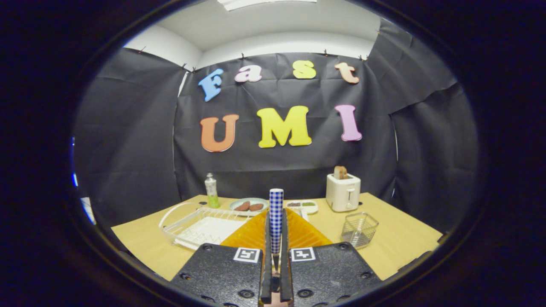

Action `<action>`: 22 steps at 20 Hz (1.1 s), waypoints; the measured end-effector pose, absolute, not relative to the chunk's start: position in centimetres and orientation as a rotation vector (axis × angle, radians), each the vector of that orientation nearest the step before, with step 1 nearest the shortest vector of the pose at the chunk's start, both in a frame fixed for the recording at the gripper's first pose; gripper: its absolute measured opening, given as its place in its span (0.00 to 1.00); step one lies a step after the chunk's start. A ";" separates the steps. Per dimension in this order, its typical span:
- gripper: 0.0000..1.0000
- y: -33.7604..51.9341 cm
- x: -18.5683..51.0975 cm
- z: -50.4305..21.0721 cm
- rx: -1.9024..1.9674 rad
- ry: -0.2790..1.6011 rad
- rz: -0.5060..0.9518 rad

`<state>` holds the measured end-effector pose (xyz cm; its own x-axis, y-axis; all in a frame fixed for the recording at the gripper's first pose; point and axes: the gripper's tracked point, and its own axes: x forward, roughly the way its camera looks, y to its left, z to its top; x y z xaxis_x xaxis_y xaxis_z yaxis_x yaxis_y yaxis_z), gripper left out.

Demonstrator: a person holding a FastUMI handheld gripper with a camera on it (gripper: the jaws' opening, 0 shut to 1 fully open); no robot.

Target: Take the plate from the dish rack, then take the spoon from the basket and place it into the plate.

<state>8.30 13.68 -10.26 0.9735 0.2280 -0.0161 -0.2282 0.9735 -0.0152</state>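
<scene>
My gripper (276, 212) is shut on the spoon (276, 200). Its blue-and-white checked handle stands upright between the two orange fingers (251, 232) and rises above their tips. The spoon's bowl end is hidden down between the fingers. The wire basket (359, 230) stands on the table to the right of the fingers, apart from them. The clear plastic dish rack (200, 226) with a white base lies to the left of the fingers. A pale round plate (249, 205) carrying two brown pieces sits beyond the rack, just left of the spoon handle.
On the yellow table (401, 238), a white toaster (343, 192) with toast in it stands at the back right. A small divided tray (303, 206) lies beyond the right finger. A green-and-white bottle (211, 191) stands at the back left.
</scene>
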 end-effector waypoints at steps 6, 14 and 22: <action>0.13 20.0 5.9 -16.2 0.012 0.032 0.285; 0.16 20.1 4.4 -17.9 -0.033 -0.041 0.246; 0.23 17.3 3.8 -18.6 -0.041 -0.032 0.258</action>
<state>3.81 17.31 -18.56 0.9665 0.2553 0.0260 -0.2540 0.9662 -0.0445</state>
